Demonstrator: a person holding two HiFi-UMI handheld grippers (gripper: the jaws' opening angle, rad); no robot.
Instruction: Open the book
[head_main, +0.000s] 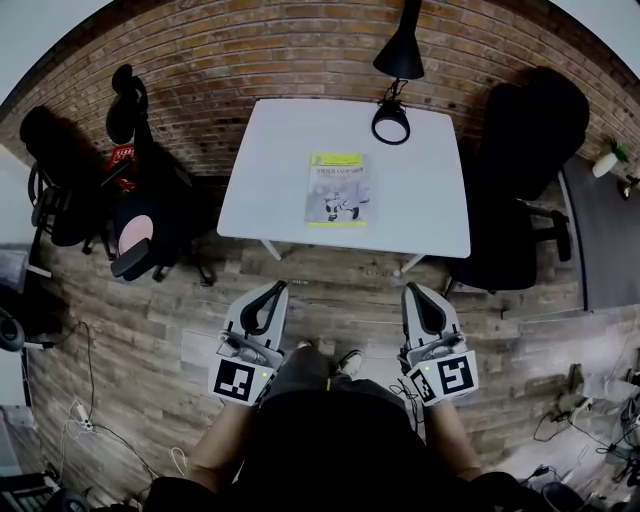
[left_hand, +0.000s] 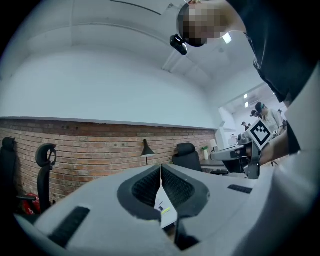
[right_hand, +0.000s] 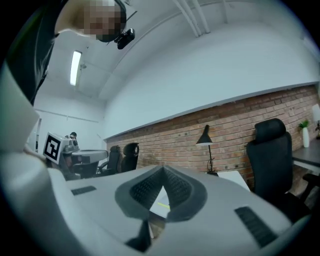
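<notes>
A closed book (head_main: 338, 189) with a grey and yellow-green cover lies flat in the middle of the white table (head_main: 270, 170). My left gripper (head_main: 278, 287) and right gripper (head_main: 410, 290) are held level close to my body, well short of the table's near edge, over the wooden floor. Both are shut with nothing between their pads. In the left gripper view the jaws (left_hand: 161, 167) meet at the tip, and the book (left_hand: 165, 206) shows small through the gap below them. The right gripper view shows the same: jaws (right_hand: 162, 170) meeting, the book (right_hand: 161, 204) far ahead.
A black desk lamp (head_main: 393, 110) stands at the table's far edge. Black office chairs stand to the left (head_main: 140, 210) and right (head_main: 525, 180) of the table. A brick wall (head_main: 250, 50) runs behind it. Cables (head_main: 85, 410) lie on the floor at the left.
</notes>
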